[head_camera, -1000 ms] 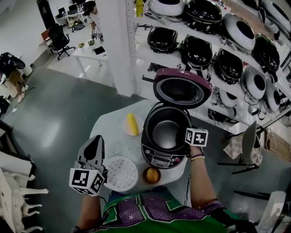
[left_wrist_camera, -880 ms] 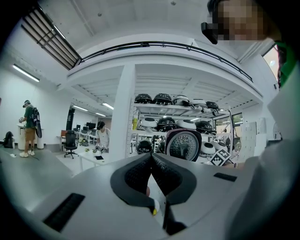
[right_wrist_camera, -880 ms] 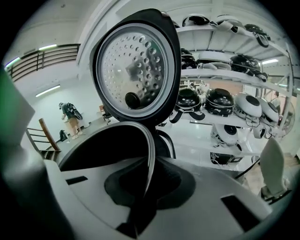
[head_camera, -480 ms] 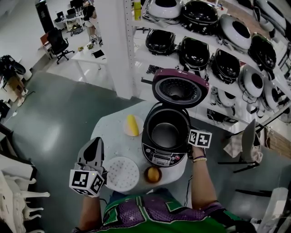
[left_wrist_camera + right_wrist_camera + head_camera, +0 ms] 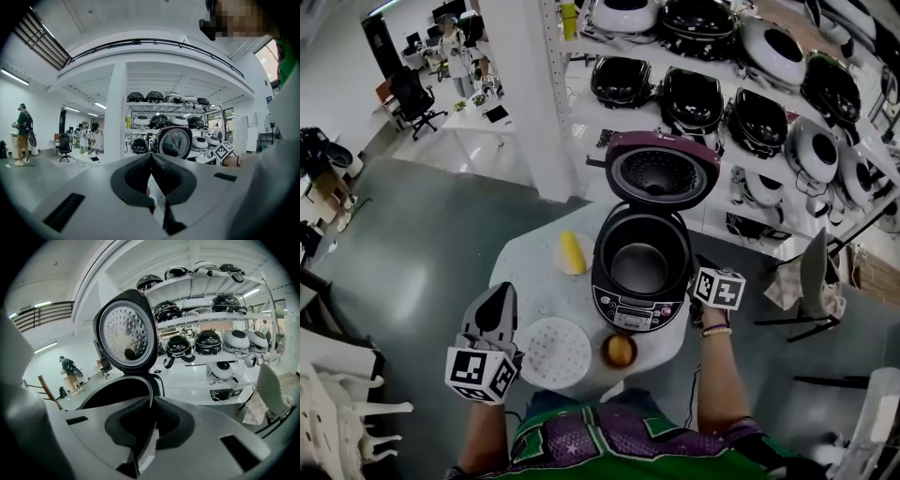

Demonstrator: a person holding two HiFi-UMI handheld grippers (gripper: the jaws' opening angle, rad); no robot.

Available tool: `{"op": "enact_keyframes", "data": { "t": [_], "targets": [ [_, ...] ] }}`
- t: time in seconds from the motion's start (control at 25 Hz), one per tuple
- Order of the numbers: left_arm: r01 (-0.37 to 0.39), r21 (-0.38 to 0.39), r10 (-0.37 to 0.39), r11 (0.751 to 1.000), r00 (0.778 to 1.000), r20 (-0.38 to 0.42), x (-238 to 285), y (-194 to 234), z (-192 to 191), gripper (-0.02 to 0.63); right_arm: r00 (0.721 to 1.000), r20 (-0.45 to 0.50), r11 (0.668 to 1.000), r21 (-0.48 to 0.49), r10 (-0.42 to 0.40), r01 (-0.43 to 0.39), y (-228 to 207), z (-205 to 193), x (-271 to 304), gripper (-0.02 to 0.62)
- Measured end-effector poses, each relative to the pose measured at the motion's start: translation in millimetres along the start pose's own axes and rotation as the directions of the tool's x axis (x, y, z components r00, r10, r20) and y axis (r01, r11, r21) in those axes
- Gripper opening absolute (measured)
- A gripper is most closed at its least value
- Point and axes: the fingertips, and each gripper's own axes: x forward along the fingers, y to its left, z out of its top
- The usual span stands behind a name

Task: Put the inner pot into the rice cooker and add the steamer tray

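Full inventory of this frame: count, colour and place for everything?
rice cooker: one, black with purple lid open, on the table
inner pot: one, silvery, appears seated in the rice cooker
steamer tray: one, white, on the table, front-left of the cooker
corn cob: one, yellow, on a white plate left of the cooker
round item: one, orange, in a small dish before the cooker
table: one, white, round
shelved cookers: many, black or white, shelves behind
left gripper: one, grey, beside the steamer tray, jaws together, empty
right gripper: one, grey, right of the cooker, jaws just closed further, together, empty
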Motion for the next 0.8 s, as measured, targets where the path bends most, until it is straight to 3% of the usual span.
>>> {"op": "enact_keyframes", "data": {
  "t": [0.2,0.44,0.8],
  "targets": [
    [0.034,0.007,-0.034,0.999,0.999,0.019,-8.8,7.0,6.1,0.021,0.999,0.052,1.0,0.019,-0.007,0.006,12.7,1.3,-19.9,0.029],
    [0.081,-0.016,-0.08,0.997,0.995,0.058,-22.2,24.0,10.2,0.021,0.983,0.184,0.999,0.046,0.017,-0.026,49.5,16.7,-59.5,0.006],
    [0.102,-0.042,-0.097,0.994,0.989,0.111,-53.5,71.9,32.0,0.021,0.917,0.39,0.996,-0.033,0.089,-0.082,145.2,76.6,-142.8,0.005]
  ]
}}
